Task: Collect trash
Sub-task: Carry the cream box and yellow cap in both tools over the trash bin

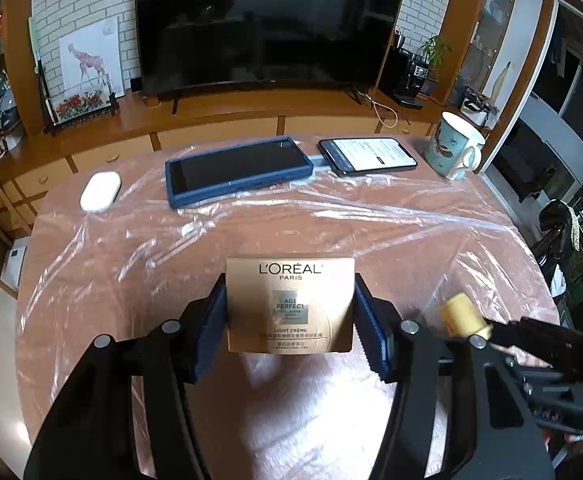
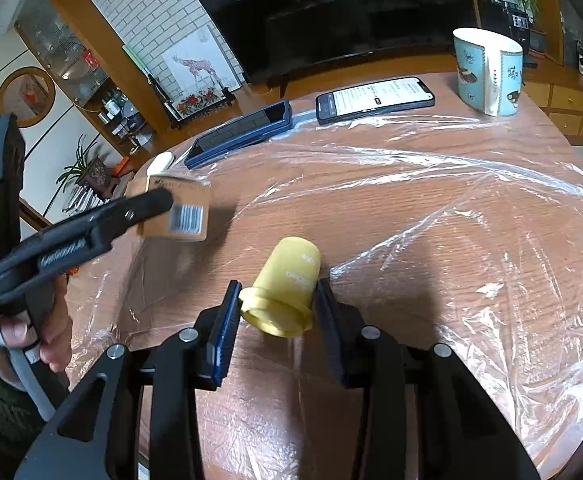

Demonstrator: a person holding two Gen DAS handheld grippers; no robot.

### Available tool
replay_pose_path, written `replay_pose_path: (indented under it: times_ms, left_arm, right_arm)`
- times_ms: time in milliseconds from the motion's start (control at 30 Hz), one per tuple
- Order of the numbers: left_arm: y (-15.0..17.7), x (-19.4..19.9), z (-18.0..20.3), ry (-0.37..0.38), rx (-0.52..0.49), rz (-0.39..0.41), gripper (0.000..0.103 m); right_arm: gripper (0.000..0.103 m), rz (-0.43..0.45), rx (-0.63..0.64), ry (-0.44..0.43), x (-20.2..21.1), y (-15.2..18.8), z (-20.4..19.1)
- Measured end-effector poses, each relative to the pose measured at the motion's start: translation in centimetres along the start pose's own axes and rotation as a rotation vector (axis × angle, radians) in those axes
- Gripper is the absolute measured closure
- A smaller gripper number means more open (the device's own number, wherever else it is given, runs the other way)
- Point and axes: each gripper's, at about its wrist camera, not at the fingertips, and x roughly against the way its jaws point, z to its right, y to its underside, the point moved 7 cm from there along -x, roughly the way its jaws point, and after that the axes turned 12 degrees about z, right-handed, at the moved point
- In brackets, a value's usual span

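Left wrist view: left claw [image 1: 290, 320] clamped on L'Oréal cream box [image 1: 289, 300], raised above bench [image 1: 331, 232]. Right claw [image 2: 277, 312] clenched on yellow cup [image 2: 281, 288], off bench.

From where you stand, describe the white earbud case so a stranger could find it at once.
Start at the big dark television behind the wooden table covered in clear plastic film. Along the table's far edge lie a tablet in a blue case, a lit smartphone and a patterned mug. The earbud case sits left of the tablet: the only small, rounded, plain white thing there.
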Motion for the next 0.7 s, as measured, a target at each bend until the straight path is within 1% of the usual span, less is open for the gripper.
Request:
replay_pose_path:
  times_ms: [133,533,700]
  left_arm:
    - [1.0,1.0,0.2,-0.006,0.003,0.002,0.044]
    - [2.4,4.6,0.2,-0.020,0.035,0.031,0.044]
    - [3.1,6.2,0.8,-0.019,0.027,0.040,0.044]
  right_arm:
    - [0.065,-0.004,0.014,-0.009,0.3,0.4,-0.3]
    - [0.065,-0.007,0.053,-0.059,2.7,1.2,-1.4]
    - [0.065,-0.007,0.067,-0.067,3.8,1.7,-1.6]
